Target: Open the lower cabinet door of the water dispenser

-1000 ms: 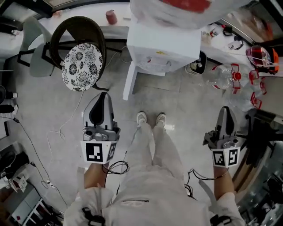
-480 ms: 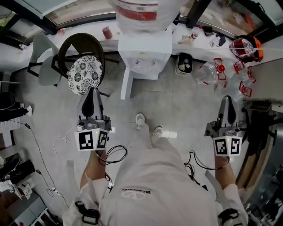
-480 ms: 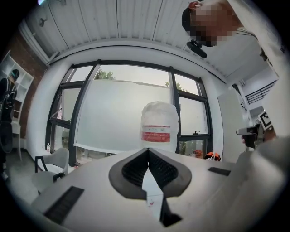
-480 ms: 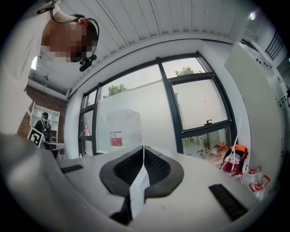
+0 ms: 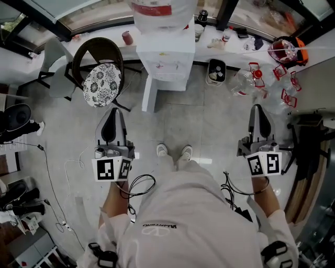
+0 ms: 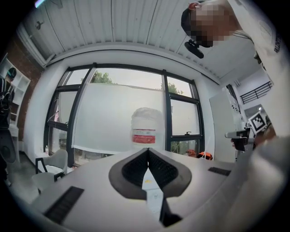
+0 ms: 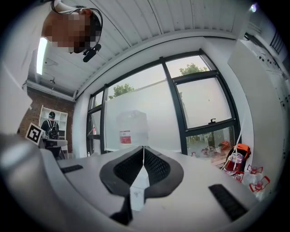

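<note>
Head view, left to right: a chair with a patterned cushion (image 5: 102, 85); the left tool (image 5: 114, 114), held level above the floor, jaws pressed together on nothing; the white water dispenser (image 5: 166, 55) at the window wall, bottle (image 5: 163, 9) on top, well ahead of both tools, its lower front unreadable from above; the right tool (image 5: 257, 110), likewise pressed together and empty; clear jugs (image 5: 246, 81) beyond it.

I saw bare floor (image 5: 199, 120) open ahead up to the water dispenser (image 5: 165, 57); a chair (image 5: 99, 73) crowded its left, a bin (image 5: 216, 70) and bottles (image 5: 245, 79) its right.
</note>
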A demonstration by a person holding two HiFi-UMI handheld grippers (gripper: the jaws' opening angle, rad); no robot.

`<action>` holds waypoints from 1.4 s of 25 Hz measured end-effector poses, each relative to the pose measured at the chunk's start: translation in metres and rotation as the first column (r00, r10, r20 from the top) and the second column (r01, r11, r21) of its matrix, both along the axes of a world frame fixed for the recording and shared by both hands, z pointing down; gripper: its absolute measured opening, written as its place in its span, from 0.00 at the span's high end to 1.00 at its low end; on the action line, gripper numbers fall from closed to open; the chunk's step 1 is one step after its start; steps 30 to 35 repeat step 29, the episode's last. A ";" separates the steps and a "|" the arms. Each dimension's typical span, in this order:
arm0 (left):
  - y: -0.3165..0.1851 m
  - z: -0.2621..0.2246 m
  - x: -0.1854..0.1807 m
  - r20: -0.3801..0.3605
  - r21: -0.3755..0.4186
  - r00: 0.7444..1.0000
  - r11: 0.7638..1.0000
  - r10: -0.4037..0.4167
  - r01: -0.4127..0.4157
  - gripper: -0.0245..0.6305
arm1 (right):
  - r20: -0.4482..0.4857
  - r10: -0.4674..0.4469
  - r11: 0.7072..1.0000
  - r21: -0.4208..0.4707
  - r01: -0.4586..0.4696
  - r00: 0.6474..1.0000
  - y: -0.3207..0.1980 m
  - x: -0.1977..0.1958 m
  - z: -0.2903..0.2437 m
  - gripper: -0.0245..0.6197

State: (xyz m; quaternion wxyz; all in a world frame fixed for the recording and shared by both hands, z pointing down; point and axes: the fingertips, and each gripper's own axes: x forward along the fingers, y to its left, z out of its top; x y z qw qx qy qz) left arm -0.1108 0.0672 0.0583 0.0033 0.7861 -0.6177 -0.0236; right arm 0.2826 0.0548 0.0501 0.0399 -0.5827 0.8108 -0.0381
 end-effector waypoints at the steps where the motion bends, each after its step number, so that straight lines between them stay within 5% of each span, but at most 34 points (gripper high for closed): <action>1: 0.001 0.000 0.000 -0.005 0.001 1.000 1.000 0.001 -0.001 0.95 | -0.002 0.005 1.000 0.000 -0.005 1.000 0.002 -0.001 -0.001 0.94; 35: 0.013 -0.032 0.000 -0.045 0.067 0.994 0.993 0.104 -0.101 0.95 | -0.027 0.046 0.999 0.019 -0.046 0.999 0.055 -0.037 -0.018 0.94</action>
